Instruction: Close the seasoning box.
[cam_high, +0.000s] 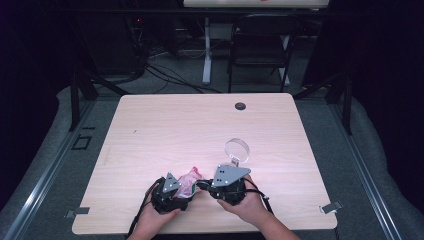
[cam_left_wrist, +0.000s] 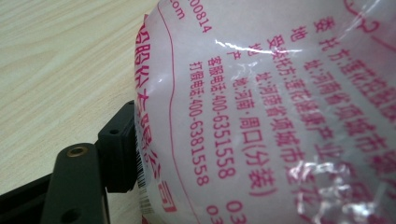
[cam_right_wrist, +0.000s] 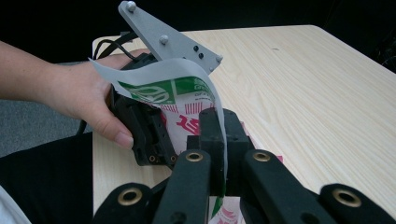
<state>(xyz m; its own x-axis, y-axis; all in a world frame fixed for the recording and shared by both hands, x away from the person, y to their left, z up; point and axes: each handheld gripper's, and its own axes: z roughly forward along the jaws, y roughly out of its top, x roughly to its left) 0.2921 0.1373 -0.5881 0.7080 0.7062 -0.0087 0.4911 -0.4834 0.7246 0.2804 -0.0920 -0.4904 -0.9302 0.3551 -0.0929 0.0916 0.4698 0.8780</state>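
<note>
A plastic packet (cam_high: 189, 181) with pink and green print hangs between my two grippers near the table's front edge. My right gripper (cam_right_wrist: 218, 135) is shut on the packet's thin edge (cam_right_wrist: 187, 91), which curls up over its jaws. My left gripper (cam_high: 183, 191) has the packet's body (cam_left_wrist: 261, 112) between its wide-set jaws. Its one visible pad (cam_left_wrist: 119, 149) lies against the packet's side, and the other jaw is hidden behind the plastic. In the right gripper view the left gripper (cam_right_wrist: 149, 135) and the hand (cam_right_wrist: 88, 93) holding it are just beyond the packet.
A clear round container (cam_high: 236, 150) stands on the table (cam_high: 175, 130) just beyond my right gripper (cam_high: 201, 184). A black grommet (cam_high: 240, 106) sits near the far edge. A dark chair (cam_high: 260, 45) and cables are on the floor beyond.
</note>
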